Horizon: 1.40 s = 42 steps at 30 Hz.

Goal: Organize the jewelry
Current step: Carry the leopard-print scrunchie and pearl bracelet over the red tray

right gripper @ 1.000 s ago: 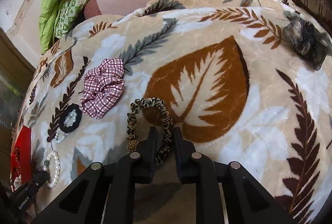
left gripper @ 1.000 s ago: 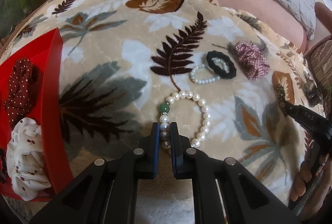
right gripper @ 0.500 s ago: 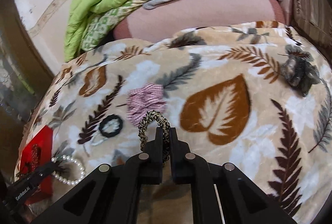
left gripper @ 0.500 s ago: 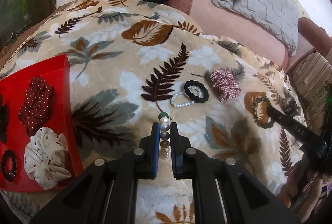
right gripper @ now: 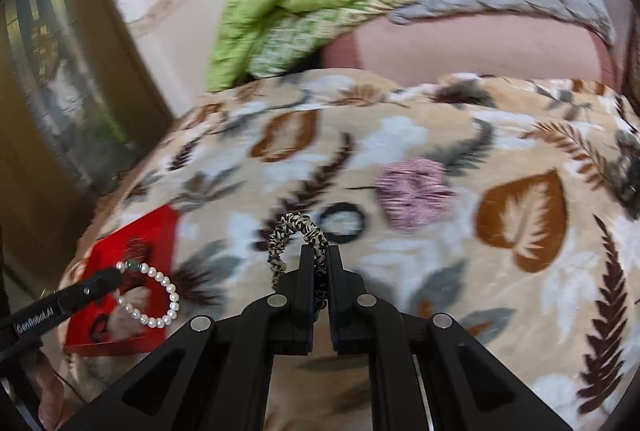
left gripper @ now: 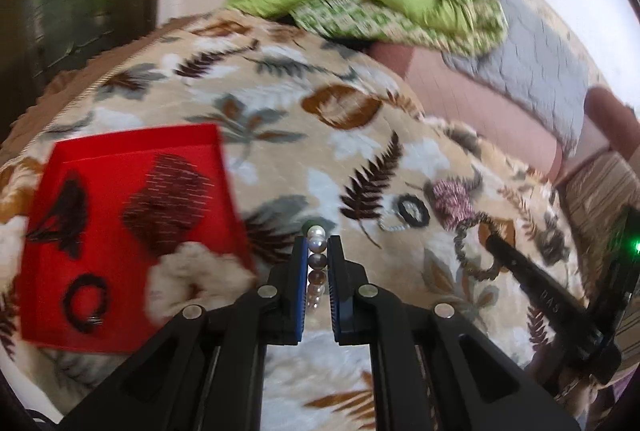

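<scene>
Left claw (left gripper: 318,251) is clamped on the pearl bracelet (right gripper: 154,293): a few beads are pinched between the blue pads, and in the right wrist view the rest of the loop hangs free below the tips, over the red tray (left gripper: 120,231). Right claw (right gripper: 318,255) is closed on the leopard-print scrunchie (right gripper: 294,237), which has just been nipped tight as the jaws closed; most of the band arcs out to the left of the fingertips. The tray sits ahead and to the left of the left claw, and ahead-left and further off from the right claw; it already holds a dark red dotted scrunchie (left gripper: 168,207), a white scrunchie (left gripper: 196,279), a black hair tie (left gripper: 86,301) and a dark piece in its far left corner. Still on the blanket (right gripper: 440,291), ahead and right of both claws: black scrunchie (right gripper: 342,223) lying on a small bead bracelet (left gripper: 394,225), and a pink plaid scrunchie (right gripper: 414,193). Risks, as I judge them: only a few round beads are held, so a swing could roll them out of the pads; the dangling loop could snag the tray wall; both claws converging on one tray could collide; releasing near the edge could drop the piece outside. Frames are motion-blurred, so the exact pad contact is hard to confirm.
</scene>
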{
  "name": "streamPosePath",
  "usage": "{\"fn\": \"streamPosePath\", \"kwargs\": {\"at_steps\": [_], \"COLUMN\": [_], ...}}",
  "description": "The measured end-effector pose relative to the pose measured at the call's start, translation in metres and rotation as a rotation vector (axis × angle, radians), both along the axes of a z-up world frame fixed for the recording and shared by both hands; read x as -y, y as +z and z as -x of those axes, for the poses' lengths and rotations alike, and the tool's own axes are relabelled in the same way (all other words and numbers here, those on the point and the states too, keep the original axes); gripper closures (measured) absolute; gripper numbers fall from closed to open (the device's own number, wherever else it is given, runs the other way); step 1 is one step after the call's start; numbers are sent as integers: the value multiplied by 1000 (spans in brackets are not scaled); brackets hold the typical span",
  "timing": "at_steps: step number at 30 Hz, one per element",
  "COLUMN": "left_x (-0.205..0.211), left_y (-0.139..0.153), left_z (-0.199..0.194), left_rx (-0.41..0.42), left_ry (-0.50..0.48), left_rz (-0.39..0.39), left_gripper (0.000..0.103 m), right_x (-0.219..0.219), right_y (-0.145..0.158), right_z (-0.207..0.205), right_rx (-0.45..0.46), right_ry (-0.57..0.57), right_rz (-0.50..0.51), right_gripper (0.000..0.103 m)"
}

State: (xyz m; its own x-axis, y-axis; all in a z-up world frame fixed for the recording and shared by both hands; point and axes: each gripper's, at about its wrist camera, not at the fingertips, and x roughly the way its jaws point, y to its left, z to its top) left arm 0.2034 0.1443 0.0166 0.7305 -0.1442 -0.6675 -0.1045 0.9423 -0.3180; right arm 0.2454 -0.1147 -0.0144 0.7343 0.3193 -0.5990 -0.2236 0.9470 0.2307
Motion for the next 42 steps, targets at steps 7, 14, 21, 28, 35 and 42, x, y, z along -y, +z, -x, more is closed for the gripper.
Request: {"fn": "streamPosePath", "kwargs": {"at_steps": [7,14,21,28,35,42], "left_x": [-66,-120,-144,-145,-148,-162], "left_y": [14,-1,-8,-29,-50,-72], "left_z": [27,45,43,26,8,2], "left_rx": [38,25,3,-68,-161,-250], "left_ry": [74,129,137,100,119,143], "left_rz": [93,156,183,183,108,60], "left_gripper": [94,94,94,94,94,94], "right_x": [-76,-139,-173,-204,-253,-294], "right_y": [14,20,12,4,-16,-35], "right_z": [28,27,-2,-41,-69,-88], "right_rx": [18,28,-8,-58,-148,-244], "right_ry": [101,181,228,306,392,428], "right_rz": [-27,-32,-69,-98,-62,1], "right_gripper": [97,97,97,97,97,97]}}
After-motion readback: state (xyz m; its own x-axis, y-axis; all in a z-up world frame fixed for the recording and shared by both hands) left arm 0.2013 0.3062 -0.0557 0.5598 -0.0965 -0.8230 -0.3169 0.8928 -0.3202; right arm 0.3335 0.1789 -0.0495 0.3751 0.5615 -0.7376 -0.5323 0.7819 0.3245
